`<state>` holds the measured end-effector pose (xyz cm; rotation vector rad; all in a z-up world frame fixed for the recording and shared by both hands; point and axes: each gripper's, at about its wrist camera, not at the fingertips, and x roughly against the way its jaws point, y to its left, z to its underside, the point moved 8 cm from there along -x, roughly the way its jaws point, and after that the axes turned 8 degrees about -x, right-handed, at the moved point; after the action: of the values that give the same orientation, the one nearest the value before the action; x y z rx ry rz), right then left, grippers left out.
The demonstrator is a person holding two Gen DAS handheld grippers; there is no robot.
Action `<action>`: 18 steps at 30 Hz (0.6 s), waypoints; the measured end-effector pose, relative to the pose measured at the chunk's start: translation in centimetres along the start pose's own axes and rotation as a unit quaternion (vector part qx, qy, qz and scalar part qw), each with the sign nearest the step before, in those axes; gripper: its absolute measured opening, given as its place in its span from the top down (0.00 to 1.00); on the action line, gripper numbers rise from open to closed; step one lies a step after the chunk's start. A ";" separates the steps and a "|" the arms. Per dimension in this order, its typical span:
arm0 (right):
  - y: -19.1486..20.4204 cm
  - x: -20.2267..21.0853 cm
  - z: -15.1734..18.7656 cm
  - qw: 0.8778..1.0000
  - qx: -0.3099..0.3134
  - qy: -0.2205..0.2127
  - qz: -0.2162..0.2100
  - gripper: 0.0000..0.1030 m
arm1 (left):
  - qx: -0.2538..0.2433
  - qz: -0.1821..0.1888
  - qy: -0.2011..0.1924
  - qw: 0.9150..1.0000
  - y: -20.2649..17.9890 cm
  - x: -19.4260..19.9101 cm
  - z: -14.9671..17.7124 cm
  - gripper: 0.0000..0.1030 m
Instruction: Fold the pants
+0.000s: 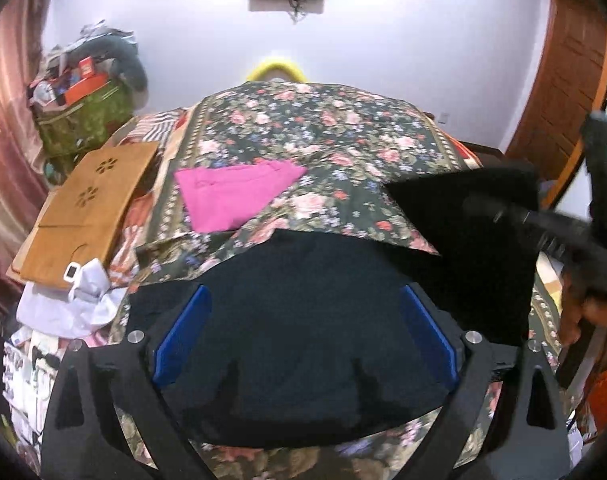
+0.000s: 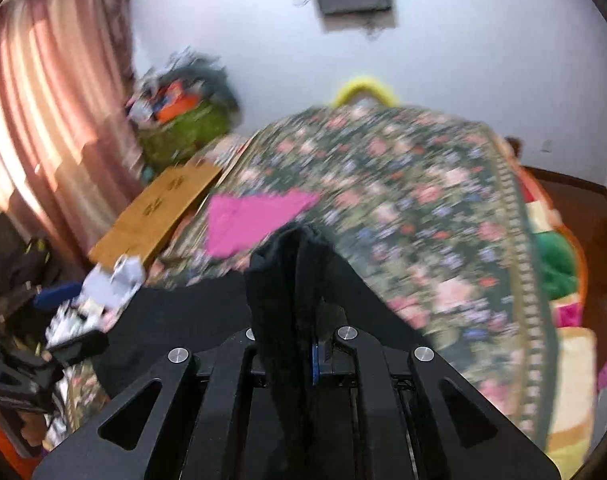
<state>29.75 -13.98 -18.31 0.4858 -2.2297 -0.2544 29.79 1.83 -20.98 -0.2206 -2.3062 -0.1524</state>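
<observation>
one black pants (image 1: 303, 320) — right gripper (image 2: 299, 264) clamps them; one pink cloth (image 1: 235, 196).

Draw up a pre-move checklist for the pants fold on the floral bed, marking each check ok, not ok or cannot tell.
1. Right gripper clamped on the dark navy fabric pants: ok, a bunch of cloth stands between its shut jaws.
2. Left gripper free to take hold: ok, blue pads stand wide, with pants between them but not pinched.
3. Pants flat: not ok, one part is lifted.
4. Folded pink cloth clear of the pants: ok, apart on the floral bedspread.
5. Leg ends aligned: cannot tell.
</observation>
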 end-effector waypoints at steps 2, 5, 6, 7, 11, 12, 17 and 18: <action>1.2 -1.7 1.8 0.999 0.015 0.029 -0.005 0.95 | 0.009 -0.003 0.003 1.000 0.9 0.0 0.6 0.06; 2.7 -3.7 5.0 0.996 0.039 0.075 -0.014 0.95 | 0.023 -0.005 0.009 1.000 1.9 -0.3 1.2 0.06; 3.2 -4.0 5.7 0.995 0.044 0.086 -0.015 0.94 | 0.028 -0.005 0.011 1.000 2.2 -0.4 1.5 0.06; 3.6 -4.3 6.7 0.993 0.054 0.100 -0.014 0.93 | 0.032 -0.004 0.013 0.999 2.4 -0.5 1.7 0.06; 4.9 -4.4 8.8 0.988 0.102 0.117 0.003 0.83 | 0.038 0.000 0.022 0.999 2.7 -1.0 2.4 0.06; 5.1 -4.2 9.2 0.987 0.110 0.116 0.004 0.78 | 0.036 -0.002 0.024 0.999 2.6 -1.1 2.5 0.06; 5.5 -2.2 9.8 0.985 0.122 0.120 -0.016 0.59 | 0.024 -0.003 0.028 0.999 1.9 -1.4 2.3 0.06; 5.5 -1.8 9.9 0.985 0.122 0.122 -0.021 0.57 | 0.022 -0.002 0.029 0.999 1.7 -1.4 2.2 0.06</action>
<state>21.80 -8.04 -24.04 0.6594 -2.0201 0.0581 29.54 3.68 -23.44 -0.1863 -2.2507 -0.1098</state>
